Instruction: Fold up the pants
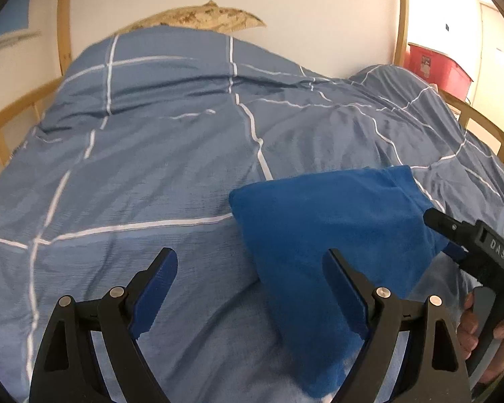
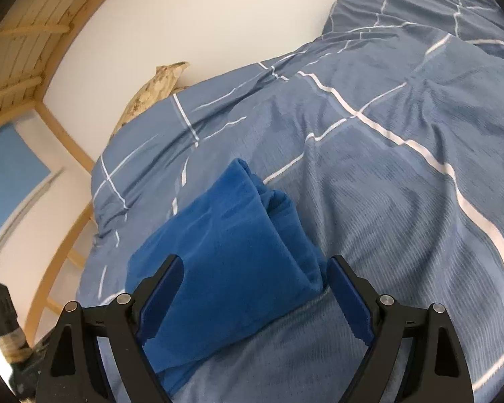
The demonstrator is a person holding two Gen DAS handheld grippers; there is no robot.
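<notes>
Left wrist view: the left gripper [image 1: 250,288] stands with its jaws wide apart and holds nothing. The blue pants [image 1: 335,235], already folded into a compact bundle, lie on the checked duvet [image 1: 151,168] ahead of the gripper and off to its right finger's side; the near end of the bundle passes under that finger. Contact cannot be confirmed. The right gripper [image 1: 453,231], held by a hand [image 1: 487,332], reaches in at the bundle's far right edge.

Right wrist view: the right gripper [image 2: 255,288] is also spread wide and empty. The pants [image 2: 225,252] lie directly ahead, between its fingers, with layered edges facing the right finger.

Risk assessment: closing on only the top layer would probably peel the fold open. The soft duvet gives underneath, so a low finger could pinch bedding together with the pants. Uneven lifting by the two grippers would likely skew the bundle.
</notes>
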